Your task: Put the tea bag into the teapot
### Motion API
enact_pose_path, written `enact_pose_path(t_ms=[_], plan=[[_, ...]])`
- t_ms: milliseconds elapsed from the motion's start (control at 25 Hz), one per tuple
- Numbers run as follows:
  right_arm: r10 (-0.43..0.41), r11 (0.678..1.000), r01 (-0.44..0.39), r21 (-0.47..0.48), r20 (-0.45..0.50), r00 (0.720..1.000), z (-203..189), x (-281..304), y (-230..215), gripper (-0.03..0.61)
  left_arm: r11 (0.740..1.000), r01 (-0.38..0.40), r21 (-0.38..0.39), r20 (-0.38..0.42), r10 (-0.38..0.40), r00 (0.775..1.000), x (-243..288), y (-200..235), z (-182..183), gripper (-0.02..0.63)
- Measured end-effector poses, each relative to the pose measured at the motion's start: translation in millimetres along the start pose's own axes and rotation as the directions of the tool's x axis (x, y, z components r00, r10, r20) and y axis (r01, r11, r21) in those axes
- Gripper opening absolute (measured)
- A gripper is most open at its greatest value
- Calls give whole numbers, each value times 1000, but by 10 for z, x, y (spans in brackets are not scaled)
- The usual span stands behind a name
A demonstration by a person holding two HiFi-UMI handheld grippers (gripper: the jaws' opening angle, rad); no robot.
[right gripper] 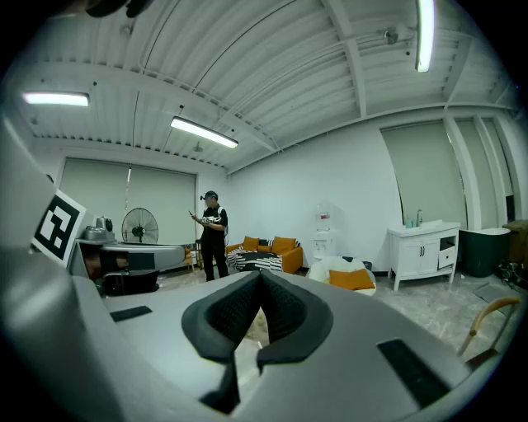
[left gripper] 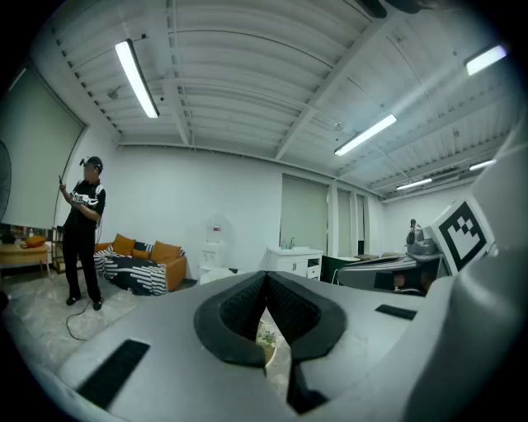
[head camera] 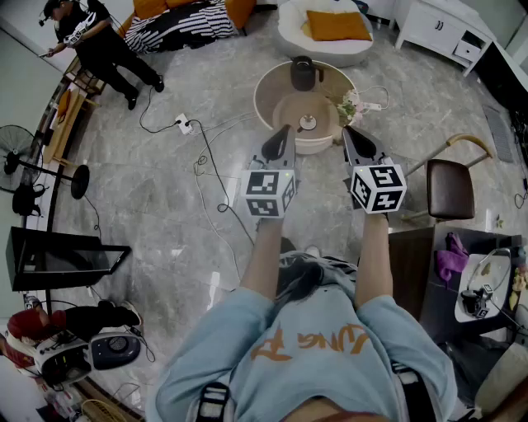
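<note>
My jaws are clenched on both sides with nothing between them: the left gripper (head camera: 285,130) (left gripper: 266,278) and the right gripper (head camera: 347,130) (right gripper: 261,277) each close tip to tip. Both hang over the near edge of the round desk (head camera: 266,86), the left at its near left rim and the right at its near right rim.

The teapot (head camera: 304,72), dark and upright, stands on the far part of the desk. At the desk's middle lies a small pale round thing (head camera: 308,124); I cannot tell whether it is the tea bag. A sprig of flowers (head camera: 345,105) sits at the desk's right rim.

Beyond the desk is a white round seat (head camera: 326,49) with an orange cushion (head camera: 337,25). Left of the desk a power strip (head camera: 183,124) and cables (head camera: 210,165) lie on the floor (head camera: 165,198). Farther left and beyond the desk, a person in black (head camera: 99,45) stands. Right of the desk, nearer me, is a brown chair (head camera: 450,188).
</note>
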State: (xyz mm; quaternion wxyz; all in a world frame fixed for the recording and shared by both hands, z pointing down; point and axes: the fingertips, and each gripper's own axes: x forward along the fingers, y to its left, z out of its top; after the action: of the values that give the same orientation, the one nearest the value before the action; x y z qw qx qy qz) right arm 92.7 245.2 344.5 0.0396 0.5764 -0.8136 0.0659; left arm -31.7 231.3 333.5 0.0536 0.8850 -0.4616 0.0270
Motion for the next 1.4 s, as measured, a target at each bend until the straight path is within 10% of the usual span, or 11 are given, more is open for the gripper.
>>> enact_pose_path(t_ms=[1400], plan=[[-2,1000,0,27,74,997,319,98,-397,14,996,-42,73,0,42,999,126,44,139,26]])
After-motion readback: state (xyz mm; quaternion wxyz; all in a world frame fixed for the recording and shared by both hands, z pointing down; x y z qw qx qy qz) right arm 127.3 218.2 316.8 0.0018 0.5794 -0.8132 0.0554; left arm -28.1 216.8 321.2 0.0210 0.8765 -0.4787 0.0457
